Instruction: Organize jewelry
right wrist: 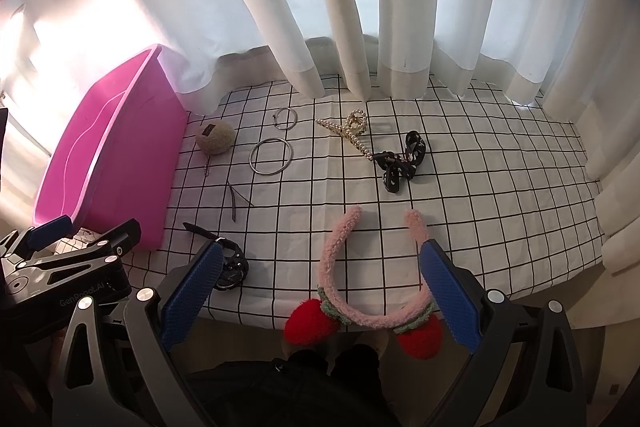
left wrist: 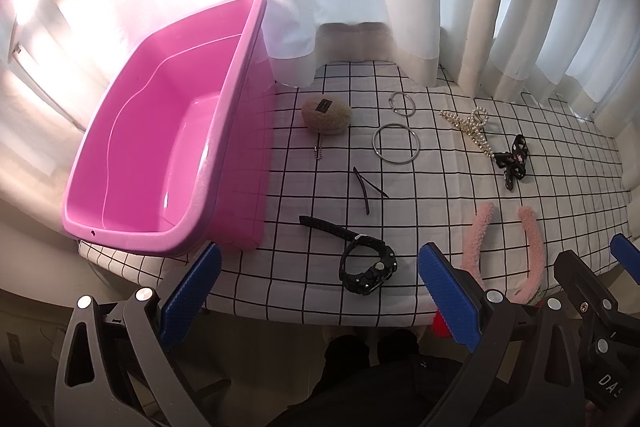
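Observation:
A pink bin (left wrist: pixel 160 147) stands at the left of the checked cloth (left wrist: pixel 440 187); it also shows in the right wrist view (right wrist: pixel 120 155). On the cloth lie a black watch (left wrist: pixel 366 265), a black hair pin (left wrist: pixel 366 191), two silver rings (left wrist: pixel 396 143), a tan fuzzy clip (left wrist: pixel 326 115), a pearl claw clip (left wrist: pixel 470 127), a black claw clip (left wrist: pixel 512 161) and a pink fuzzy headband (right wrist: pixel 352 267) with red strawberries. My left gripper (left wrist: pixel 318 291) is open, just before the watch. My right gripper (right wrist: pixel 320 291) is open, over the headband.
White curtains (right wrist: pixel 360 7) hang along the back and right edge of the cloth. The near table edge (right wrist: pixel 260 319) runs just ahead of both grippers. The right gripper's body shows at the right of the left wrist view (left wrist: pixel 592 291).

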A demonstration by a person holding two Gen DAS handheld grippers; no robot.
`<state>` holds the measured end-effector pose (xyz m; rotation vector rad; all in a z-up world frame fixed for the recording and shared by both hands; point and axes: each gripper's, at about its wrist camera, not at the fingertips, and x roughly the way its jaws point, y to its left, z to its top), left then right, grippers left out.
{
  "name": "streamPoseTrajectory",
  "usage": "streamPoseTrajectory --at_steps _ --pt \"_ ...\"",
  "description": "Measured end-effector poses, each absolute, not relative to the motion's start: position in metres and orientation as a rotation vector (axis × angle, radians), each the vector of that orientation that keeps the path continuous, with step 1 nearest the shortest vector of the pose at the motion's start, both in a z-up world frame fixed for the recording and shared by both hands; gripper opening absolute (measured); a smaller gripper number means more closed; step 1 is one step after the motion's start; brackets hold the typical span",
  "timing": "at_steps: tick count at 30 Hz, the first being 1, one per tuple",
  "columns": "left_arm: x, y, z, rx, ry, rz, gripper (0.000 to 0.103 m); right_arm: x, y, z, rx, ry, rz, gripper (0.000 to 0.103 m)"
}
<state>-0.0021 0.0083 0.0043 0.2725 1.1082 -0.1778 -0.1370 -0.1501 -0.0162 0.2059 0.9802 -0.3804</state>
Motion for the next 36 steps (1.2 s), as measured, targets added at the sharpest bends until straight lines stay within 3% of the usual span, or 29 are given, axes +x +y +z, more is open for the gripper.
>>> streamPoseTrajectory --at_steps 21,36 --pt "0.009 0.032 -0.013 0.173 1.160 -0.180 0.097 -0.136 -0.162 -0.030 0.277 1.007 -0.356 0.094" --pt "-0.012 0.028 -0.100 0.193 1.275 -0.317 0.097 -0.167 -0.203 -0.099 0.429 1.123 -0.364 0.094"
